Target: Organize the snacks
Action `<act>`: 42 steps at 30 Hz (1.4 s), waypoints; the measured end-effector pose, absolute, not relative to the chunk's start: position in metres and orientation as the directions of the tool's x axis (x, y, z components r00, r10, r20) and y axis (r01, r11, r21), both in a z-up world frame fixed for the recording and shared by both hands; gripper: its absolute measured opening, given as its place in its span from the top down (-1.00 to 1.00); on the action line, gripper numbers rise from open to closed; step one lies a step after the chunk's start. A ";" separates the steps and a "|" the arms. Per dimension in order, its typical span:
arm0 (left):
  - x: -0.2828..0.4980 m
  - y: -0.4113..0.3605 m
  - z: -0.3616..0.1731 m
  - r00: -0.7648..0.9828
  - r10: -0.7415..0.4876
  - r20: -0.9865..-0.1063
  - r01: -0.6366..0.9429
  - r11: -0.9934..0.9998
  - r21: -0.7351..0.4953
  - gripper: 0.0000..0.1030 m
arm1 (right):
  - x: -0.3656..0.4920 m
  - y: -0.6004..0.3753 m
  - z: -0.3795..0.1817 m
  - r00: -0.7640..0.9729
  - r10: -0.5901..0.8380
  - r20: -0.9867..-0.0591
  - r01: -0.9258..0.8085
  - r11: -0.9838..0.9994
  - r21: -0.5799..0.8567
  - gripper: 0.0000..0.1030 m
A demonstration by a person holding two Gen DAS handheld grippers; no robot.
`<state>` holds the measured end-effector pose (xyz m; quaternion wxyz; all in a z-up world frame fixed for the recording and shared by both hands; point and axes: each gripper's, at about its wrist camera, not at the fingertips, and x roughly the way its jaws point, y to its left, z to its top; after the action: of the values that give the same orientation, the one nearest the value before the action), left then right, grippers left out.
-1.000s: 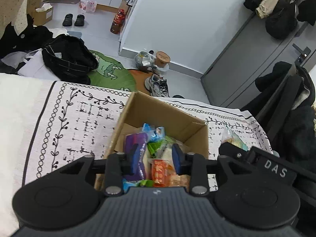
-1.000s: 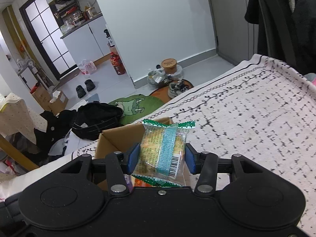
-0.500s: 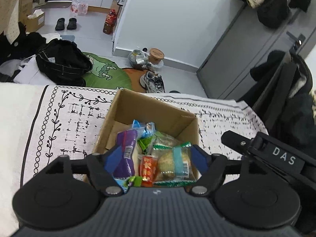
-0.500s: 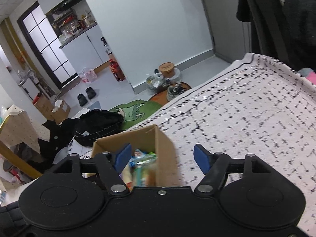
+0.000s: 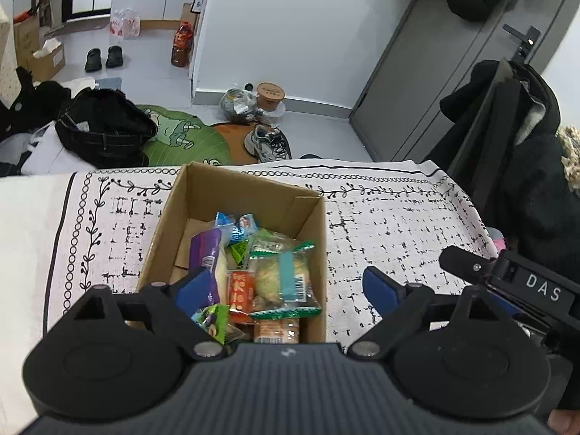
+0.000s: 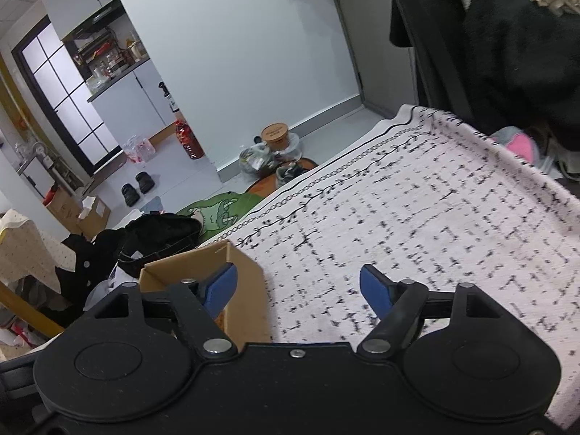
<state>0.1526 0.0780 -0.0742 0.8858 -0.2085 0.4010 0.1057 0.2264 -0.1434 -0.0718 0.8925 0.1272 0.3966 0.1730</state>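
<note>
A cardboard box (image 5: pixel 203 195) stands on the patterned tablecloth (image 5: pixel 391 224) and holds several snack packets. A green-edged cracker packet (image 5: pixel 281 279) lies on top, next to a purple packet (image 5: pixel 206 253) and an orange packet (image 5: pixel 239 290). My left gripper (image 5: pixel 286 290) is open and empty, above the box's near end. My right gripper (image 6: pixel 299 291) is open and empty, over the cloth just right of the box (image 6: pixel 246 275). The right gripper's body (image 5: pixel 507 275) shows at the right in the left wrist view.
The tablecloth (image 6: pixel 435 217) stretches right and back to the table's far edge. A chair with dark coats (image 5: pixel 514 166) stands at the right. On the floor beyond lie a black bag (image 5: pixel 105 134), a green mat (image 5: pixel 181 141) and shoes (image 5: pixel 270 143).
My right gripper opened and dropped the cracker packet into the box, then moved right. My left gripper opened wide and drew back and up from the box.
</note>
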 end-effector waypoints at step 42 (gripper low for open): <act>0.077 0.021 -0.002 0.678 0.033 -0.734 -0.140 0.986 -0.085 -1.00 | 0.140 -0.215 -0.029 0.687 0.329 -0.648 -0.168 0.939 0.299 -1.00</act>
<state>0.0769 0.0209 -0.0020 0.9135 -0.0671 0.3984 0.0475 0.1400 -0.2150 -0.0286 0.9119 0.1083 0.3717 0.1363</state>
